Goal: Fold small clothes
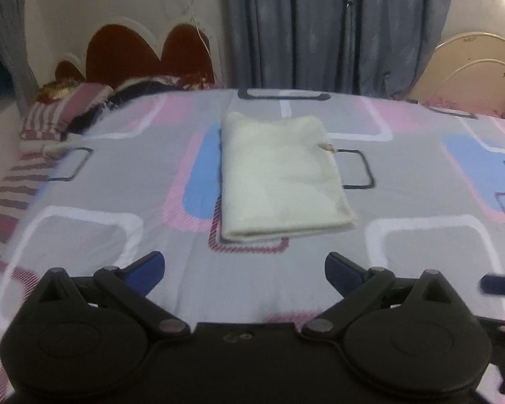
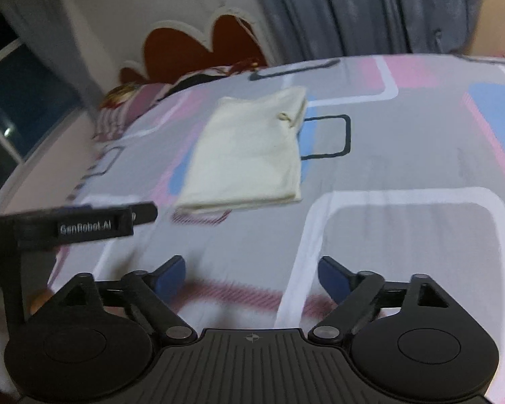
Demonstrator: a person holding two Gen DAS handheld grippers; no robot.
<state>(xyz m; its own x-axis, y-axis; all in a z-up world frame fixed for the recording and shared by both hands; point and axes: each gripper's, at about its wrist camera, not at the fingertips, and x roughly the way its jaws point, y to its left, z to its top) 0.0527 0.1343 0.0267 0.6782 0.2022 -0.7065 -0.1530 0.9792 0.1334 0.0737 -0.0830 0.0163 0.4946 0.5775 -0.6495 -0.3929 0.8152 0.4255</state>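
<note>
A cream garment [image 1: 279,178] lies folded into a flat rectangle on the patterned bedsheet [image 1: 118,175], with a small tag at its right edge. My left gripper [image 1: 245,274] hovers short of its near edge, blue pads spread wide, nothing between them. From the right wrist view the same folded garment [image 2: 249,155] sits ahead and left of centre. My right gripper [image 2: 252,276] is open too and holds nothing, well back from the cloth. The left gripper's black body [image 2: 84,224] shows at the left of that view.
Striped pillows and dark bedding [image 1: 74,111] are heaped at the far left by a red headboard [image 1: 144,54]. Grey curtains [image 1: 336,27] hang behind the bed. A dark window [image 2: 23,101] is at the left. The sheet spreads wide to the right of the garment.
</note>
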